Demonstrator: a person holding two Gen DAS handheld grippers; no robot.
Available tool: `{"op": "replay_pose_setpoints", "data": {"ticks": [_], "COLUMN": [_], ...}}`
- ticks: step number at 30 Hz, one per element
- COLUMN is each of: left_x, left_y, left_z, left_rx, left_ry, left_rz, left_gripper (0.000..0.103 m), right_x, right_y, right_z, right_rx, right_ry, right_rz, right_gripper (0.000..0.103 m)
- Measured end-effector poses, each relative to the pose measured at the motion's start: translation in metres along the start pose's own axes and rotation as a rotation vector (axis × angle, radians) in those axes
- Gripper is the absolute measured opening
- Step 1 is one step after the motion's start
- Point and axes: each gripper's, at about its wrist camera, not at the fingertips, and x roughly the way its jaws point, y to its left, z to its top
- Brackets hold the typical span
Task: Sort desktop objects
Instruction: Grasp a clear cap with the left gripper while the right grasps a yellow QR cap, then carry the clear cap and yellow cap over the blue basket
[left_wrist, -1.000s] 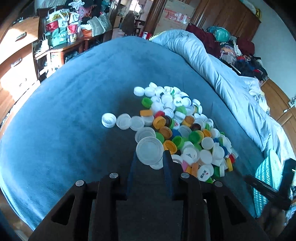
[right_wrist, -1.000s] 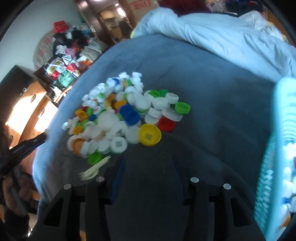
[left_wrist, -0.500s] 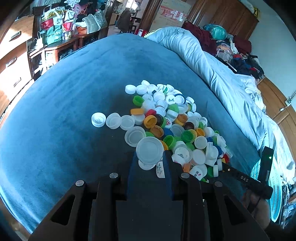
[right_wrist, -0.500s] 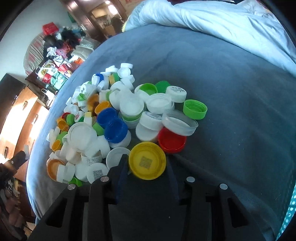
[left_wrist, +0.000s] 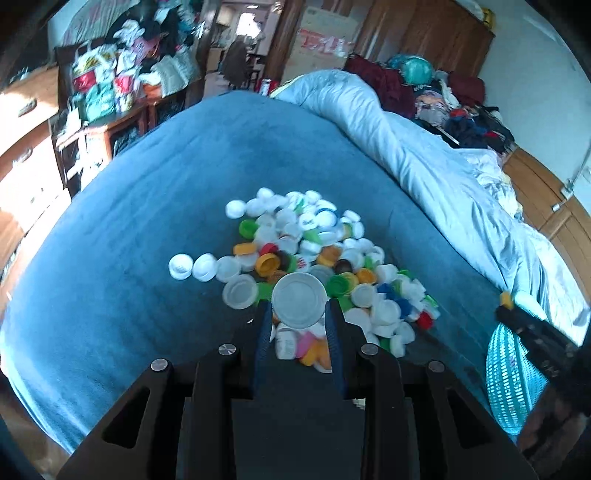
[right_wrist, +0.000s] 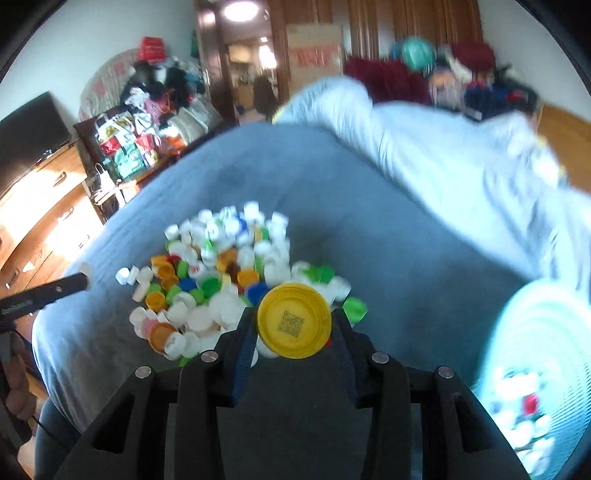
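Above the blue bed (left_wrist: 122, 258), both jaws have lifted clear, gripping a white lid (left_wrist: 299, 300) and yellow lid (right_wrist: 294, 319), basket (right_wrist: 535, 354) next.

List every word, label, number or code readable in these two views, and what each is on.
Yellow cap in the right gripper: a printed QR code, no words.
Cardboard box at the far wall: red lettering, too blurred to read.
White caps in the pile: small red and green marks, too small to read.
White lid in the left gripper: no text.
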Motion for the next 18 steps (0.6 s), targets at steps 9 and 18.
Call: {"op": "replay_pose_setpoints", "data": {"ticks": [9,18], "left_x": [-0.027,-0.041], "left_y": [-0.064,-0.154], "left_z": [0.009,0.011], "left_rx": [0.095,0.219], "left_ry": [-0.039,-0.049], "left_rz": [-0.075,-0.217], "left_gripper": [0.024,0.024], "right_x": [-0.069,-0.12], "right_y": [-0.024,-0.059], "right_z": [0.01,0.003], "right_rx": [0.022,0.052], "right_ry": [-0.077,-0.132], "right_rz": [-0.067,-0.167], "right_gripper": [0.044,0.044]}}
